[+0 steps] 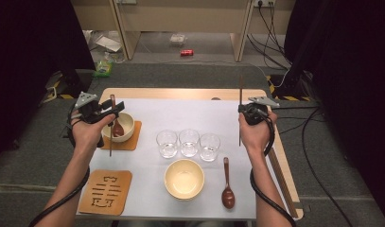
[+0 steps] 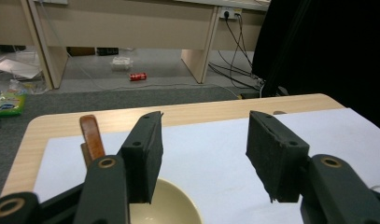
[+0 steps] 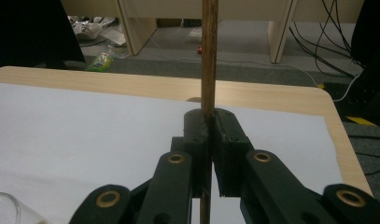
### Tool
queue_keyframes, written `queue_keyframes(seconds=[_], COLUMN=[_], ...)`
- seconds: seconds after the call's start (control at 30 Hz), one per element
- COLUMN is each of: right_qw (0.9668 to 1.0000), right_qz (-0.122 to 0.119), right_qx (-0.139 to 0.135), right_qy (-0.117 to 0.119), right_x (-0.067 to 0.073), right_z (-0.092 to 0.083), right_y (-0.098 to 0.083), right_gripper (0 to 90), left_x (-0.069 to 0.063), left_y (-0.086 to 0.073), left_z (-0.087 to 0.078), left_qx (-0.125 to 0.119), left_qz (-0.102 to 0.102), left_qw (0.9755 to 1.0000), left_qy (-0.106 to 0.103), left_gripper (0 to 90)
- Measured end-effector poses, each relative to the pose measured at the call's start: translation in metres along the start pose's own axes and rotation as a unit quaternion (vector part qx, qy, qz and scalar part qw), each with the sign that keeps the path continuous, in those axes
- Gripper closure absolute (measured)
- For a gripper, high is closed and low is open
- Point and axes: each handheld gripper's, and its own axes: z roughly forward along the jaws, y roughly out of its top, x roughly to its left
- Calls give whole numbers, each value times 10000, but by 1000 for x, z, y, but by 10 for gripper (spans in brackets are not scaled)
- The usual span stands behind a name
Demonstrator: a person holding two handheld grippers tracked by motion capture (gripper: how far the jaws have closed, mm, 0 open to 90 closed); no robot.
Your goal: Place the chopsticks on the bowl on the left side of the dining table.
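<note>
Chopstick (image 3: 208, 56) sits pinched upright in your right gripper (image 3: 210, 140) mid-frame; your left gripper (image 2: 201, 154) gapes wide, empty, over the bowl (image 2: 173, 207) at the bottom

Three glasses (image 1: 188, 143) stand behind the bowl (image 1: 184, 178), spoon (image 1: 227, 187) right.
</note>
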Motion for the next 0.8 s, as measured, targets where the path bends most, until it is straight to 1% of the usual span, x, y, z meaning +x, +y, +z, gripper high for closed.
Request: queue_keyframes(seconds=[0.1,0.2,0.33,0.47,0.53,0.8], right_qw=[10000,10000,10000,9999,9999,9997], right_qz=[-45,-32,-22,-43,-57,-175], right_qx=[-21,-46,-55,-103,-100,-96], right_qy=[10,29,32,44,51,124], right_x=[2,3,4,6,8,20], right_z=[1,0,2,3,4,9], right_y=[0,1,2,2,3,1], right_gripper=[849,848,849,848,848,848], left_x=[-3,-6,-10,-14,-16,-24], left_y=[1,4,6,7,7,10], left_z=[3,4,7,12,13,19], left_qx=[22,17,6,47,45,22], left_qz=[23,43,34,32,55,26], left_qw=[10000,10000,9999,9998,9998,9996], left_qy=[-29,-46,-122,-195,-199,-293], left_gripper=[453,453,453,452,451,451])
